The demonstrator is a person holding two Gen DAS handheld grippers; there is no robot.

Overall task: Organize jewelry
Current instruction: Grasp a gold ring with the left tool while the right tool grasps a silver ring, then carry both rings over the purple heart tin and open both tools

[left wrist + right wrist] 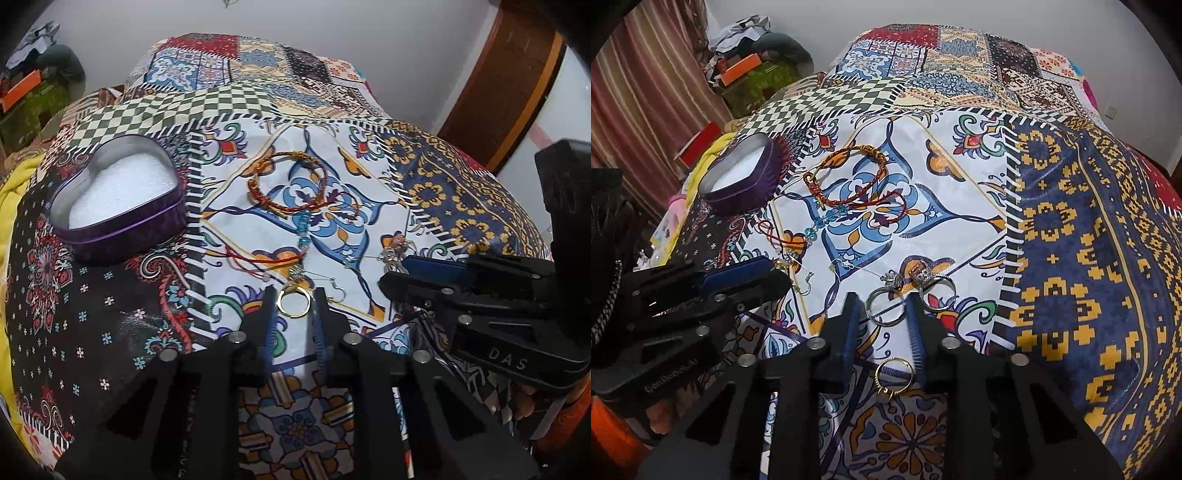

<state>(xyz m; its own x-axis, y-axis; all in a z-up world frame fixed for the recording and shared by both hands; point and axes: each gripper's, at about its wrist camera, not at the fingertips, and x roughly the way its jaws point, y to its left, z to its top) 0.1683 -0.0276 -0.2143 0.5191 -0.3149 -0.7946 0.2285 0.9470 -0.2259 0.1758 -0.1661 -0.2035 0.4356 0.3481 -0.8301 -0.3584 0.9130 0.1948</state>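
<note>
My left gripper [294, 292] sits low on the patterned bedcover, its two fingertips pressed against the sides of a gold ring [294, 302]. My right gripper [882, 301] is open, with a silver ring [882, 312] lying between its tips. A second silver ring [938, 291] rests just right of them, and another gold ring [894, 376] lies further back between the fingers. A braided red-gold bracelet [291, 184] and a blue bead strand [304, 225] lie ahead. The purple heart-shaped tin [122, 199] with white foam stands open at far left.
The patchwork bedcover [461, 192] drops off at the edges. A thin wire earring hook [334, 291] lies right of the left gripper. Yellow cloth [14, 206] bunches at the left, clutter with an orange box [738, 72] sits behind, and a wooden door [509, 81] stands at right.
</note>
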